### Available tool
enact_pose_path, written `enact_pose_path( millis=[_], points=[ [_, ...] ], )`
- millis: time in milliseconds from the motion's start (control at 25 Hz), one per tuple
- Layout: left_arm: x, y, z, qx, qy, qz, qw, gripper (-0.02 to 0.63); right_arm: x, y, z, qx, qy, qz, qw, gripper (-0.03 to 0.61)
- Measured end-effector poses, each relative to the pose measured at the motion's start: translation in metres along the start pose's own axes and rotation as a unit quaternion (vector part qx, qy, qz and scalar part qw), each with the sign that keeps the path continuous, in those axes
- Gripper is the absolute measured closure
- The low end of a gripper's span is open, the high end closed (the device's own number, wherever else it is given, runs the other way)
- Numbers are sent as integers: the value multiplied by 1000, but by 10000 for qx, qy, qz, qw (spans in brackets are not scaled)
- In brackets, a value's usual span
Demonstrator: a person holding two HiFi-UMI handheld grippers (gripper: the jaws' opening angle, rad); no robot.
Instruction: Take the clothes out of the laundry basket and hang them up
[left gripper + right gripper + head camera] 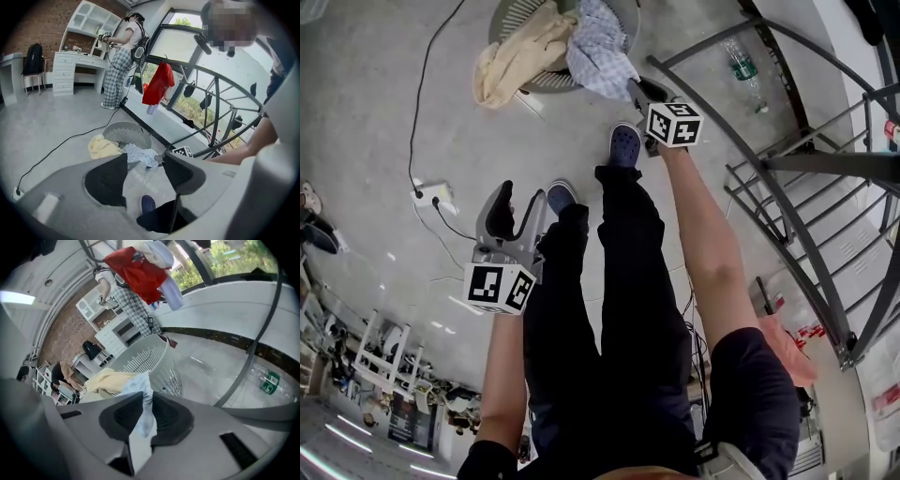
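Left gripper [520,200] hung spread and empty, likely kept free for hanging; right gripper [640,89] pinched blue garment [598,52] at laundry basket [514,17] rim, probably to lift it out

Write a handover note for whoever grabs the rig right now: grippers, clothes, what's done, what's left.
Left gripper: open, empty, short of the basket.
Right gripper: shut on the pale blue garment at the laundry basket.
Cream garment: draped over the basket rim, untouched.
Done: a red garment hangs on the drying rack.
Left: lift out and hang the blue one, then the cream one.
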State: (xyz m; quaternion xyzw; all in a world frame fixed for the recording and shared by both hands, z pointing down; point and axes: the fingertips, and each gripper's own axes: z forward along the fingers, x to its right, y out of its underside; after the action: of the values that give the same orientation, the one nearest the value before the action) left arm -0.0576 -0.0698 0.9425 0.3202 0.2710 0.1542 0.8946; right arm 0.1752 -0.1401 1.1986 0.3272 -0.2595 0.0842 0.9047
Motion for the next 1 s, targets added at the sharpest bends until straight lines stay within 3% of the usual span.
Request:
enact_pose_path(
  millis=[200, 400, 520, 800, 1000],
  points=[
    [5, -12, -13, -2, -10, -112, 9999, 374, -36, -27, -37, 189, -11, -541, 9984, 538],
    [23, -36, -48, 4, 57, -189, 9998, 374, -118, -63, -93, 271, -285, -1538, 9873, 543],
    [27, -53, -71, 78, 67, -97, 9999, 374, -169, -89, -128, 343, -546, -2222, 9729, 545],
    [32, -118, -121, 429, 183, 185, 9987, 374, -276, -175, -231, 509, -913, -3191, 9419, 546],
    [46, -172, -155, 712, 380, 389, 9960, 374, -353, -230, -313, 511, -1105, -4158, 9013, 546]
  ],
)
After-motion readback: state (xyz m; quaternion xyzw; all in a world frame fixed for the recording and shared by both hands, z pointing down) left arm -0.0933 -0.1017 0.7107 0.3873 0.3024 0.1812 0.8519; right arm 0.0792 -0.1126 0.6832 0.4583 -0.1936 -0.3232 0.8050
